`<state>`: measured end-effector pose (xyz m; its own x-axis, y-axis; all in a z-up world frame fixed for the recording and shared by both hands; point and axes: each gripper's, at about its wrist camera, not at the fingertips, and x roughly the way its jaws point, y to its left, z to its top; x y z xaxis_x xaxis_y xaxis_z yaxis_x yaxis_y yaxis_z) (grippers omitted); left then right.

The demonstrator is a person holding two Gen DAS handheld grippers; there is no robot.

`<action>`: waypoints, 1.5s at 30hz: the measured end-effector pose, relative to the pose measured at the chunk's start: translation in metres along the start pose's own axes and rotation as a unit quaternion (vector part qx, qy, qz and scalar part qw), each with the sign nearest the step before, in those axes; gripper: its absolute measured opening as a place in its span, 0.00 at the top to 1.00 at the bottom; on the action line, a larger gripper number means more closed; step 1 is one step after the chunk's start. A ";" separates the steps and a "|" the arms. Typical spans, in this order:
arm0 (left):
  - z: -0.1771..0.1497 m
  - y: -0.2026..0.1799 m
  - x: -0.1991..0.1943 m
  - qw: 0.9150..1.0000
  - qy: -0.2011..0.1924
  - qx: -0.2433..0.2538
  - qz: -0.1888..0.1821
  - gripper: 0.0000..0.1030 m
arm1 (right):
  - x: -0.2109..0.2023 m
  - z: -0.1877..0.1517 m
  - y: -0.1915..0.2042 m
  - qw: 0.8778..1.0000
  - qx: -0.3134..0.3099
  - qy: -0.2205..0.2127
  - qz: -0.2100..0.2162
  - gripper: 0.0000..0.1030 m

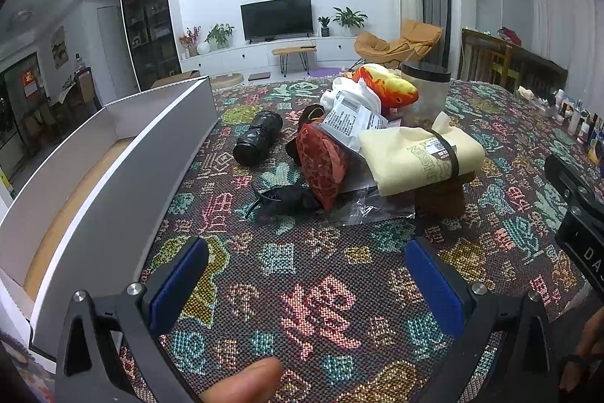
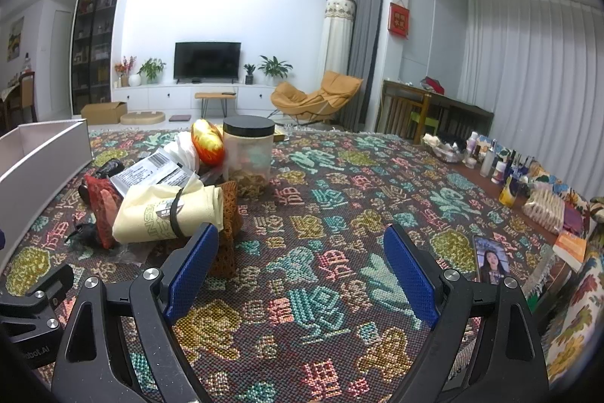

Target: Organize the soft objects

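Both the left gripper [image 1: 307,280] and right gripper [image 2: 302,269] hover with jaws apart and empty over the patterned cloth [image 1: 321,289]. Beyond them sits the pile of soft objects [image 1: 362,142], with the gray box [image 1: 113,176] to the pile's left. A television [image 1: 276,19] stands against the white wall far behind the pile.

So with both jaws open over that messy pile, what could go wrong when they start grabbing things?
The cream folded cloth leans on the pile's top, so tugging the red mesh pouch beneath could topple it. The clear jar stands right behind the orange plush; a reach there might knock it over. The crinkly plastic film under the pile could snag and drag its neighbours toward the box.
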<state>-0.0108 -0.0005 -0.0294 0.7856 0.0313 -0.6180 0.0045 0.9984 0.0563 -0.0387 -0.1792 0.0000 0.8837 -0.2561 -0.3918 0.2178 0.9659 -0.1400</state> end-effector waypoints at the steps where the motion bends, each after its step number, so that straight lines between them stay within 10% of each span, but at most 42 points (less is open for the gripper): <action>1: 0.000 0.000 0.000 1.000 0.000 0.000 0.000 0.00 | 0.000 0.000 0.000 1.000 0.000 0.000 0.000 0.12; 45: 0.000 0.010 0.125 0.988 0.107 0.098 -0.054 0.00 | 0.006 -0.002 0.006 1.000 -0.010 0.017 0.006 0.12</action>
<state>0.0875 0.0133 -0.1056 0.6260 -0.0440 -0.7786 0.2160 0.9691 0.1190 -0.0327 -0.1754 -0.0052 0.8719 -0.2459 -0.4235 0.1988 0.9681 -0.1528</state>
